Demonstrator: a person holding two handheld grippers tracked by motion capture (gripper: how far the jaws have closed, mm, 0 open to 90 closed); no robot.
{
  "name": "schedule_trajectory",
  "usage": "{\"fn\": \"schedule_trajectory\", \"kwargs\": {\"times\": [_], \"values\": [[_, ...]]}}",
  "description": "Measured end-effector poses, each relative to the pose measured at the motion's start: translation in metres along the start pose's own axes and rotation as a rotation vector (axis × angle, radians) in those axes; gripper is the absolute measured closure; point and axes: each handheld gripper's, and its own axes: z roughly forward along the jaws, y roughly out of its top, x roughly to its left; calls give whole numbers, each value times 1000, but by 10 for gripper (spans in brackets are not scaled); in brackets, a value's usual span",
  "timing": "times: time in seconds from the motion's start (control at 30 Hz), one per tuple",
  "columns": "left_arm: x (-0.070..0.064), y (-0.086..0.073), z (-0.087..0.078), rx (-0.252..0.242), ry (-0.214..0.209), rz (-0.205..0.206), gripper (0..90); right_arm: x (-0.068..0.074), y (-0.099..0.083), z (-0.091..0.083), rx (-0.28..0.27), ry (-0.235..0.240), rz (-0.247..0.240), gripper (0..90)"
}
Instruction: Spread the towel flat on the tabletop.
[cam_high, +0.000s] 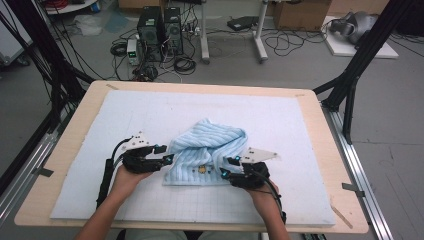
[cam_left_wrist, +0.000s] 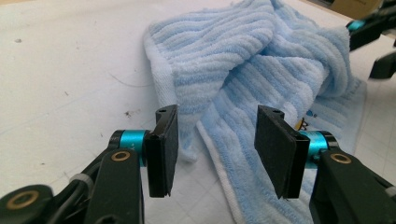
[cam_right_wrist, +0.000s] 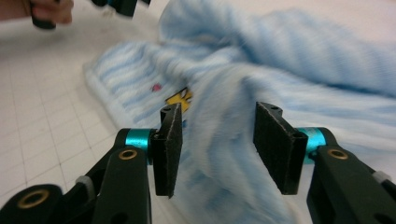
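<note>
A white mat (cam_high: 150, 115) covers my table (cam_high: 75, 130), and the crumpled blue striped towel (cam_high: 205, 150) lies near its middle. My left gripper (cam_high: 166, 154) and right gripper (cam_high: 227, 167) flank its near edge, jaws wide, holding nothing.

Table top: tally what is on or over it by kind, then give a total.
Light blue striped towel: 1
White mat under it: 1
Hand-held grippers, left gripper and right gripper, both open at the towel's edges: 2
Total: 4
</note>
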Motion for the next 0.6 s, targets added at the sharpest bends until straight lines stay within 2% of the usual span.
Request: {"fn": "schedule_trajectory", "kwargs": {"times": [0.07,0.13,0.2,0.23,0.37,0.5,0.57,0.6], "values": [[0,0,0,1,0,2,505,1,-3,11,48,-28,-17,608],[0,0,1,2,1,3,509,-1,-5,17,102,-73,-33,747],[0,0,0,4,-1,5,511,-5,-7,14,109,-111,-27,834],[1,-1,0,3,1,3,513,-6,-8,10,109,-143,-19,844],[1,-1,0,0,1,-1,514,-14,-14,-7,128,-223,32,844],[-2,-1,2,-1,-6,3,516,-15,-20,-23,189,-340,31,841],[-2,-1,2,-1,-8,4,518,-14,-22,-28,207,-358,31,827],[-2,-1,3,-4,-10,1,519,-14,-22,-29,207,-328,46,794]]}}
